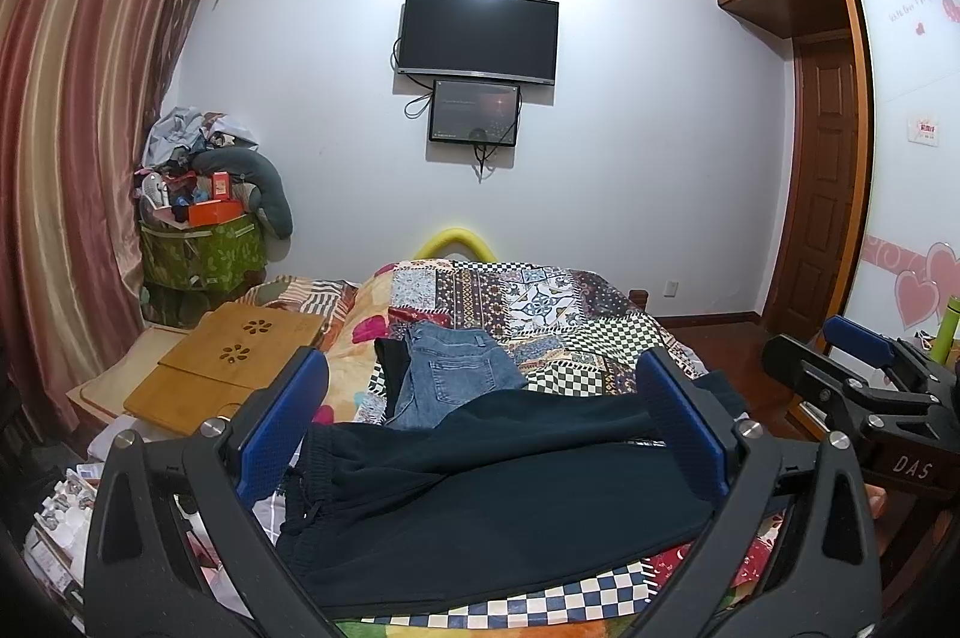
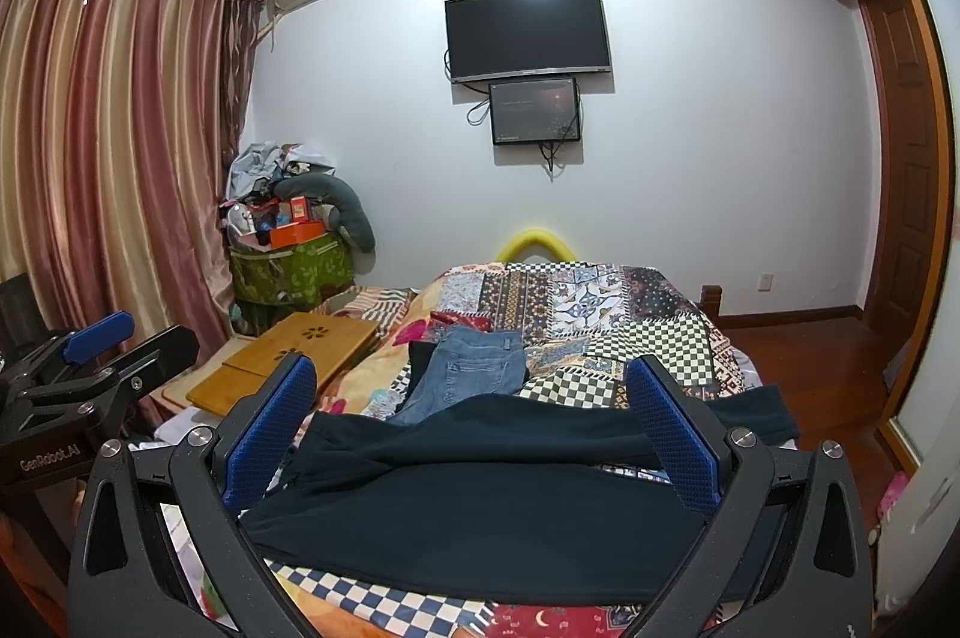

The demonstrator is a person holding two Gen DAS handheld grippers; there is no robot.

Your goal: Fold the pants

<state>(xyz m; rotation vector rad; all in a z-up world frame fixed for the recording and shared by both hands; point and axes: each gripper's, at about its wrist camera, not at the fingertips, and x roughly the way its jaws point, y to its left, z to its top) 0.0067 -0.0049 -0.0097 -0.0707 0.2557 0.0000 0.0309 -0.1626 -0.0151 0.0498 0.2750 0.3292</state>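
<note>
Left wrist view: I see dark pants [image 1: 492, 488] lying crosswise under my spread, empty left gripper [image 1: 486, 434], waistband pointing left; right gripper [image 2: 474, 434] likewise agape.

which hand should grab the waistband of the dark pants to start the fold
Left. The left hand-held gripper is open with the dark pants' drawstring waistband beside its left finger; the right hand-held gripper faces the legs.
</note>
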